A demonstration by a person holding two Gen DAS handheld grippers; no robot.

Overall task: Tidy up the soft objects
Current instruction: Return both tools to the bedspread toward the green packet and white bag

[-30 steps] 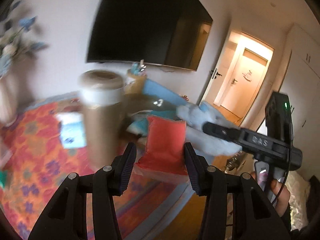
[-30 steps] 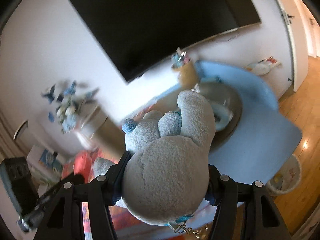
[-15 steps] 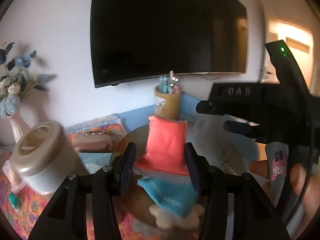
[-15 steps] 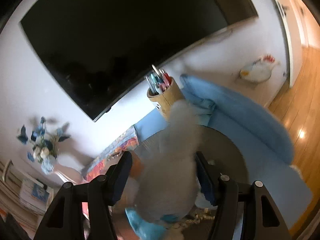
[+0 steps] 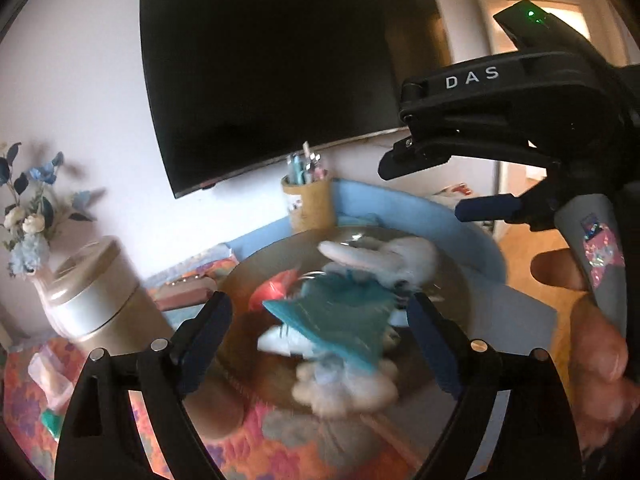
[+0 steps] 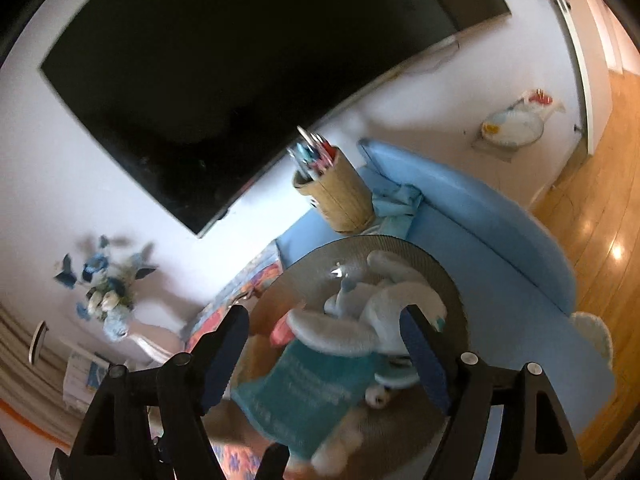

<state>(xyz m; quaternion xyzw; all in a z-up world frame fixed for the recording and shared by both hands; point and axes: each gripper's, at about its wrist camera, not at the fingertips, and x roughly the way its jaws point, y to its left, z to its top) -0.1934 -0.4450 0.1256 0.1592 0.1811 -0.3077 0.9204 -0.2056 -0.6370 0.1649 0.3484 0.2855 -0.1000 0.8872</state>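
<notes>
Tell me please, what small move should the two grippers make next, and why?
Probably lift both away. The left gripper and right gripper are opening with nothing pressed between their pads, and the plush, teal pouch and red pouch already lie piled on the round mat.

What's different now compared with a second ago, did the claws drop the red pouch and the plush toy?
Yes. The left claw let go of the red pouch and the right claw let go of the plush toy; both now lie on the round mat beside a teal pouch. Both claws' jaws are opening, gripping nothing. The pen cup, TV and flowers stayed put.
</notes>
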